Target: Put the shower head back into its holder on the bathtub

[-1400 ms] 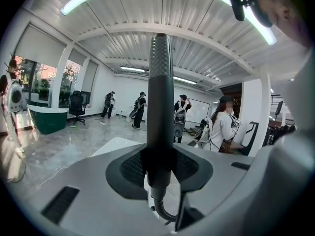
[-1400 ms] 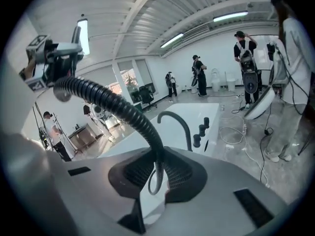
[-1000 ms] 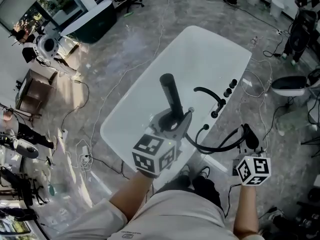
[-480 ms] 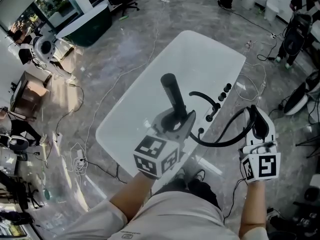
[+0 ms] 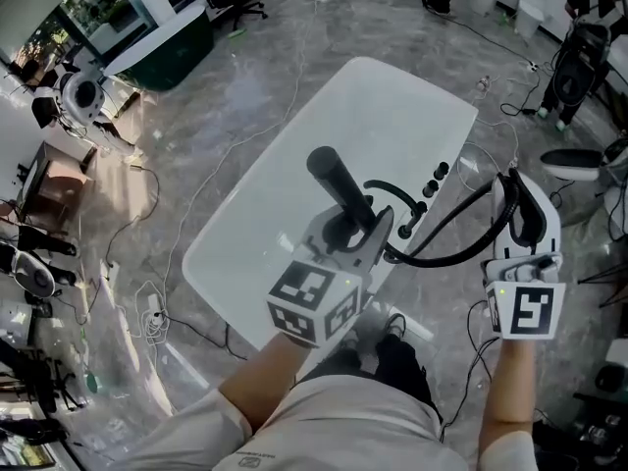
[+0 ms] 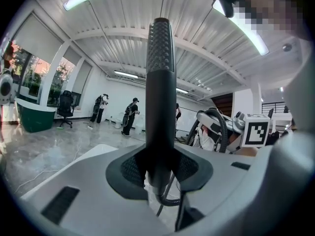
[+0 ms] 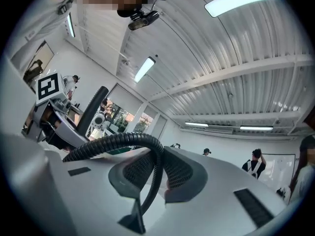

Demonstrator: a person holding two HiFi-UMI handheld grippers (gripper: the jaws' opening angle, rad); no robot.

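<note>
The left claw (image 5: 345,235) is pinched on the shower head (image 5: 339,189), its ribbed dark pads (image 6: 129,170) pressing the lower end of the handle. The head is a slim, matte black stick with a finely knurled upper part, held up above the near end of the bathtub (image 5: 373,106), a glossy white basin with rounded corners. From its base a black corrugated hose (image 5: 446,248) loops out past the tub's right rim to the right claw (image 5: 518,209), whose mesh-textured pads (image 7: 179,173) close on the hose beside the tub. A curved black spout (image 5: 392,192) and a row of small round black knobs (image 5: 437,173) sit on that right rim. The tub stands on a grey marbled floor (image 5: 245,77).
</note>
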